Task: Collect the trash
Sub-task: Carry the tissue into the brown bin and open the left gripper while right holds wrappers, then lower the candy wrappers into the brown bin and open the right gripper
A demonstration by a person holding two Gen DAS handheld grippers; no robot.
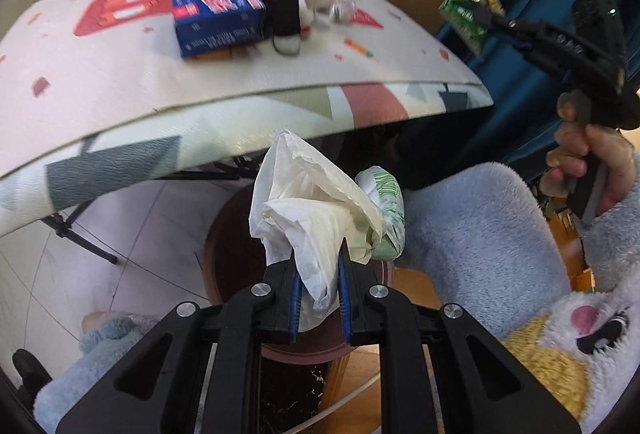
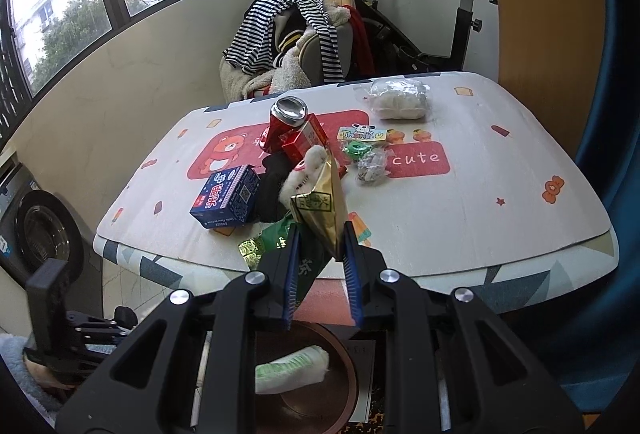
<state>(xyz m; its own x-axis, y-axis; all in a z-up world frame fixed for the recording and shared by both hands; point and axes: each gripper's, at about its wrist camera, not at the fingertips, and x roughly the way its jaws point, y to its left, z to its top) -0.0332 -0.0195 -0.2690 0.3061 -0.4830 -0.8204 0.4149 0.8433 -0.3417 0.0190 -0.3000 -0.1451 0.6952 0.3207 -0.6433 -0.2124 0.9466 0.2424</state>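
I have the left gripper [image 1: 318, 266] with its jaws clenched on a crumpled white plastic bag [image 1: 308, 210], hanging right over the brown bin [image 1: 224, 234] that stands on the floor below the bench's near edge. The right gripper [image 2: 320, 246] has its jaws grasping a green and gold snack wrapper [image 2: 320, 210], lifted off the bench [image 2: 460, 218], above the same bin [image 2: 344, 366]. A green-striped white packet [image 2: 292, 370] already lies inside. To do this drop well, I judge I should bring each load low over the bin's mouth before releasing, since light film drifts. The blue box [image 2: 228, 198], red can [image 2: 286, 118] and clear bag [image 2: 400, 98] wait on the bench.
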